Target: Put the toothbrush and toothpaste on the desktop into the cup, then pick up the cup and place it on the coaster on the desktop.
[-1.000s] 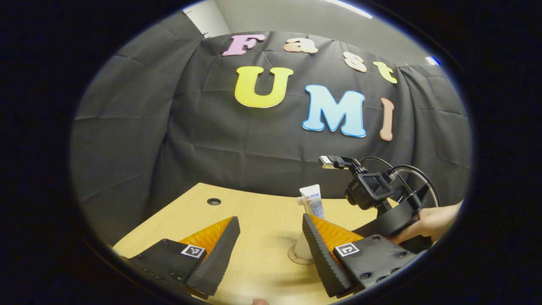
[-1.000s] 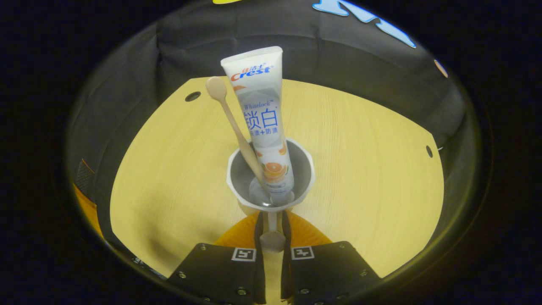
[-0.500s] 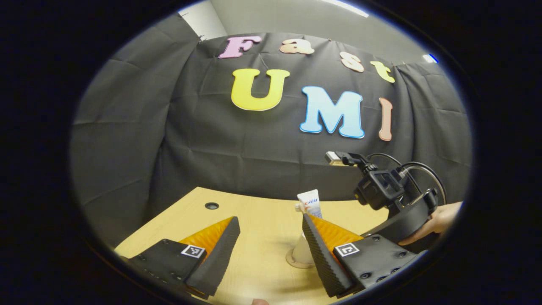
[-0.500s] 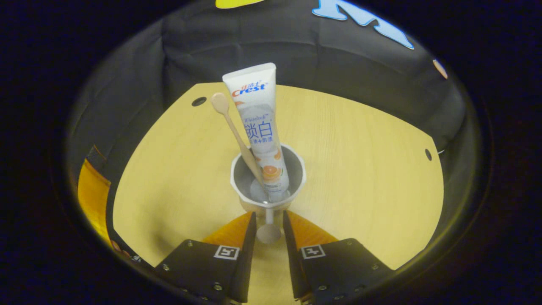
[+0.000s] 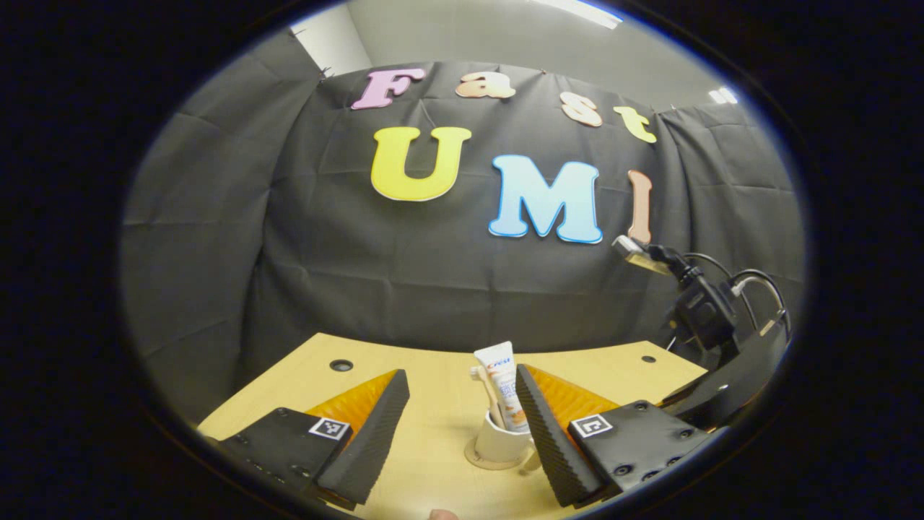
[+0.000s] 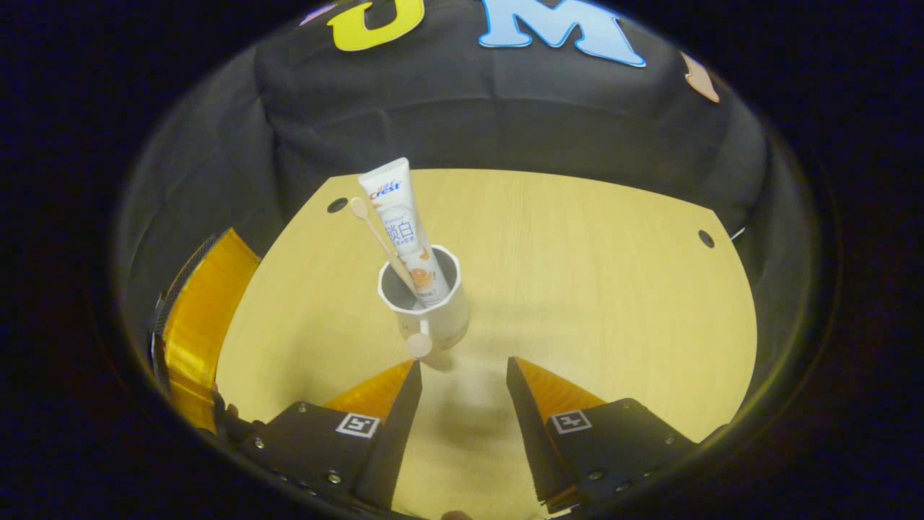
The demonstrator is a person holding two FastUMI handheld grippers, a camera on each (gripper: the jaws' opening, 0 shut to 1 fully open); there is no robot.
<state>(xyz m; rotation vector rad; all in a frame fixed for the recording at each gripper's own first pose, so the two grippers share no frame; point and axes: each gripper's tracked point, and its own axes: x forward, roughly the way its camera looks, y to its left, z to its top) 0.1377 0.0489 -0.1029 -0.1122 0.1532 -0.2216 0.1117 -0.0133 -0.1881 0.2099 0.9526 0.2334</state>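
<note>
A white cup (image 6: 426, 307) stands upright on the wooden table (image 6: 592, 260), with a white toothpaste tube (image 6: 399, 217) and a pale toothbrush (image 6: 370, 225) leaning in it. Its small handle knob (image 6: 417, 345) points toward my right gripper (image 6: 462, 372), which is open and a short way back from the cup, touching nothing. In the left gripper view the cup (image 5: 497, 444) rests on a round tan coaster (image 5: 473, 457), with the toothpaste tube (image 5: 503, 381) rising from it. My left gripper (image 5: 460, 375) is open and empty, its right finger partly covering the cup.
The other gripper with its camera and cables (image 5: 711, 325) is at the right of the left gripper view. A finger of the left gripper (image 6: 198, 310) shows at the table's left edge. Small round holes (image 6: 336, 205) (image 6: 704, 237) mark the far corners.
My right gripper opened, let go of the cup's handle and drew back. The cup stays on the coaster. The left gripper's view swung slightly, still open.
</note>
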